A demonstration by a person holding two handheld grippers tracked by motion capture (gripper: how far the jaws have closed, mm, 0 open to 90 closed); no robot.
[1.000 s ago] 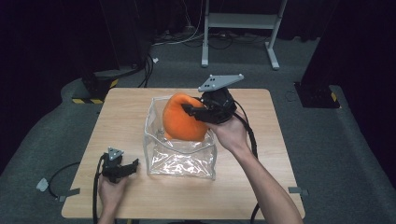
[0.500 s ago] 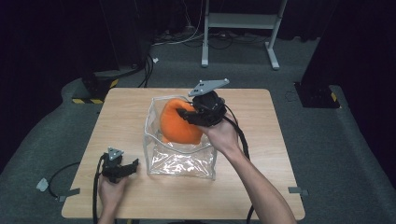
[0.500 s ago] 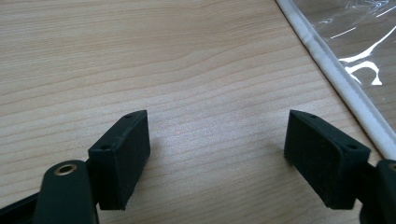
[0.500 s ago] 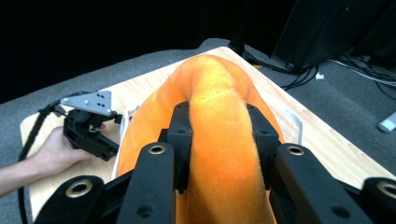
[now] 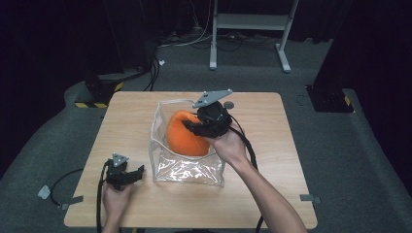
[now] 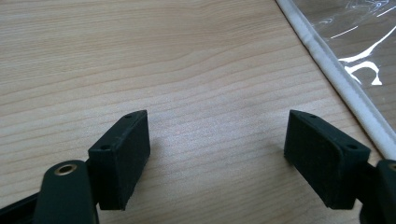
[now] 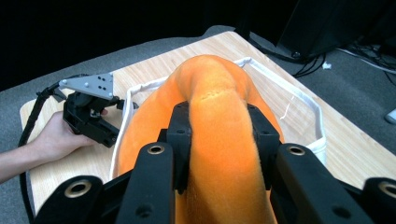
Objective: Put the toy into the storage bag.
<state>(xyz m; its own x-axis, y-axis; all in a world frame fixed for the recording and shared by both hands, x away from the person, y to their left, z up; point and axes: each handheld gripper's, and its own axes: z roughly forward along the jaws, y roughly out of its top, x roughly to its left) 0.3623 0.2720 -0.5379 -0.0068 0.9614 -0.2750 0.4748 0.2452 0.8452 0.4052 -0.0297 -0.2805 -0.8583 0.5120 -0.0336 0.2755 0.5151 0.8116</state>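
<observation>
Your right tool [image 5: 190, 127] is clenched on a fold of the orange plush cushion [image 5: 187, 136]; in the right gripper view the two pads pinch a ridge of orange fabric [image 7: 219, 140] between them. The cushion sits partly inside the clear plastic bag [image 5: 187, 167], whose white-trimmed mouth [image 7: 299, 100] rings it, and the upper half still bulges above the rim.

To do this step well, as I judge it, keep the pinch firm and press the cushion straight down through the middle of the opening, so that the soft bulk does not catch on the trim and fold the wall inward. The bag is thin and stands only by its own stiffness, so a sideways push would likely tip or slide it across the counter [image 5: 126, 121]. Let go only once the cushion rests on the bottom.

Your left tool [image 5: 138, 172] lies released on the counter, just beside the bag's near left corner, its jaws standing wide apart over bare wood with nothing between them; the left gripper view shows the bag's white edge [image 6: 334, 70] close by on the right. If the bag begins to shift, you could bring this tool against the rim to steady it.

By count: one cushion, one bag, two tools, one counter. Behind the counter a white frame [image 5: 250, 22] stands on the grey floor.
</observation>
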